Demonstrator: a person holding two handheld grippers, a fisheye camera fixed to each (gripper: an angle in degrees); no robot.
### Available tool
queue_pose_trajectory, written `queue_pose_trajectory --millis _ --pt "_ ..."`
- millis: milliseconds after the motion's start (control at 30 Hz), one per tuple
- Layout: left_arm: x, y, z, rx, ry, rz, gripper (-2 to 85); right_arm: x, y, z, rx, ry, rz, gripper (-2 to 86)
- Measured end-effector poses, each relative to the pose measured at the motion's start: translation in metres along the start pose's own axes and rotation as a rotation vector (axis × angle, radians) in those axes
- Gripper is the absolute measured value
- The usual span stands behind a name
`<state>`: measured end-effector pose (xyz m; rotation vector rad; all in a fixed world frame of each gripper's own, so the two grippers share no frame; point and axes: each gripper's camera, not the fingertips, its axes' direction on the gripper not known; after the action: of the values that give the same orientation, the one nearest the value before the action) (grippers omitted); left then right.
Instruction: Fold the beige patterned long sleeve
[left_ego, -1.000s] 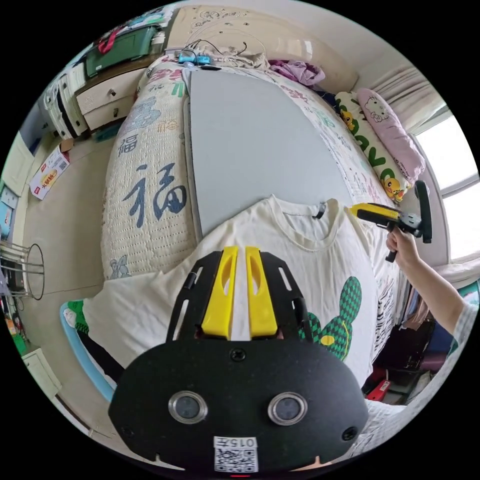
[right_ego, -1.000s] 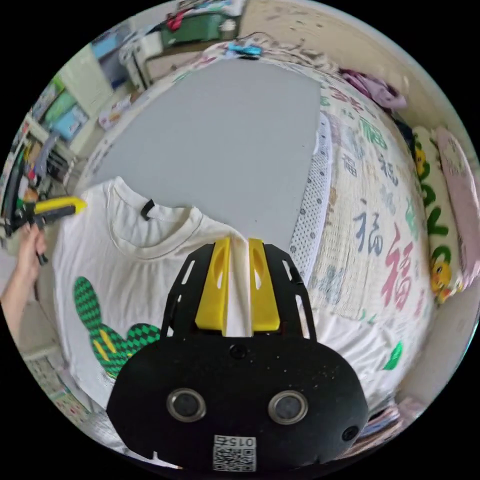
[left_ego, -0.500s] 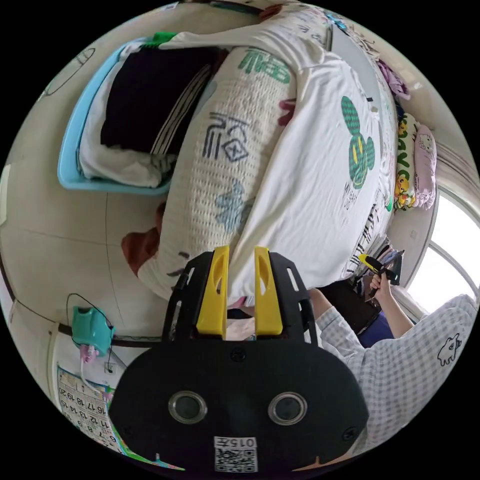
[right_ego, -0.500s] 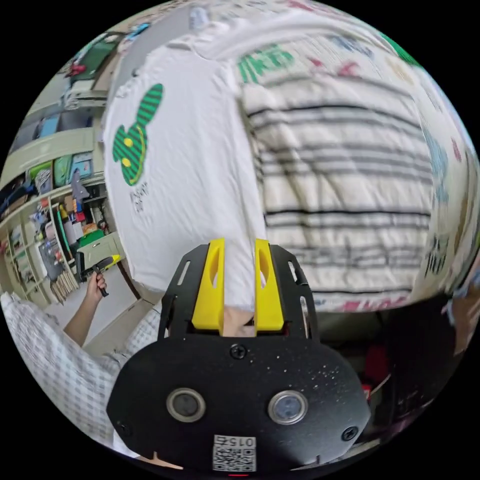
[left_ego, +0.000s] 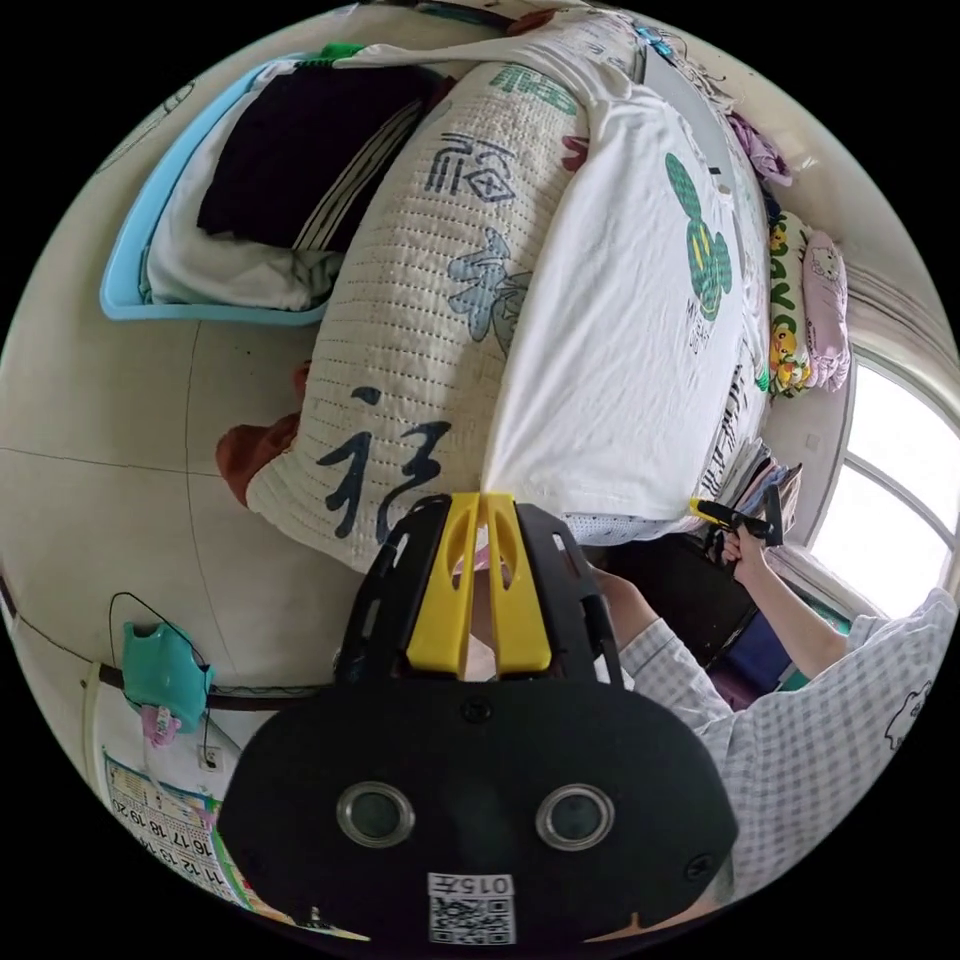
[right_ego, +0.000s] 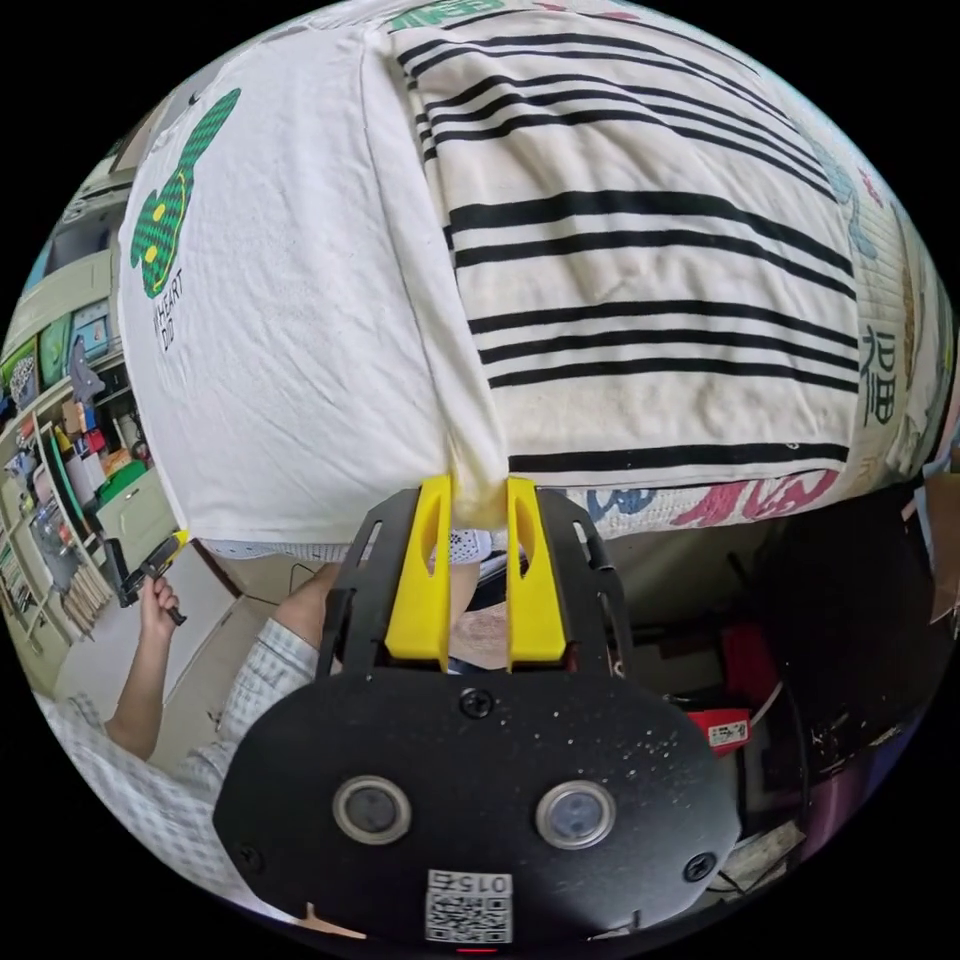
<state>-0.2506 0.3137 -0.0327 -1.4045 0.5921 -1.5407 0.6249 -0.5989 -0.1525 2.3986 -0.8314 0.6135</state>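
The cream long sleeve (left_ego: 620, 330) with a green checked print lies flat over the bed, its hem hanging at the bed's near edge. My left gripper (left_ego: 483, 502) is shut on one hem corner, and it shows small in the right gripper view (right_ego: 165, 552) at that corner, held by a hand. My right gripper (right_ego: 478, 492) stands open at the other hem corner, and a bunch of the shirt (right_ego: 300, 330) hangs between its jaws. In the left gripper view the right gripper (left_ego: 712, 512) touches the hem's far corner.
A black-striped cloth (right_ego: 650, 250) lies on the bed beside the shirt. The quilted bed cover (left_ego: 420, 300) hangs over the bed's side. A blue basket (left_ego: 130, 300) of clothes stands on the floor. Pillows (left_ego: 810, 310) lie by the window. Shelves (right_ego: 60, 440) stand behind the person's checked sleeve (left_ego: 800, 720).
Both grippers left the shirt's shoulders and came down to its hem at the bed's edge. In the last half second the left jaws closed on a hem corner.
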Motion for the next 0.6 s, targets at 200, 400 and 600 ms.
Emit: queue_pose_trajectory --millis 200,400,600 --pt "0.018 -0.017 0.021 0.018 -0.079 0.027 -0.4 -0.038 0.032 -0.088 0.044 0.082 -0.034 0.5" --pt "0.036 -0.045 0.070 -0.016 -0.159 -0.022 0.0 -0.065 0.042 -0.155 0.005 0.059 -0.035 1.8" --pt "0.064 -0.078 0.111 -0.072 -0.265 -0.071 3.4 -0.080 0.056 -0.257 0.013 -0.045 -0.076 4.0"
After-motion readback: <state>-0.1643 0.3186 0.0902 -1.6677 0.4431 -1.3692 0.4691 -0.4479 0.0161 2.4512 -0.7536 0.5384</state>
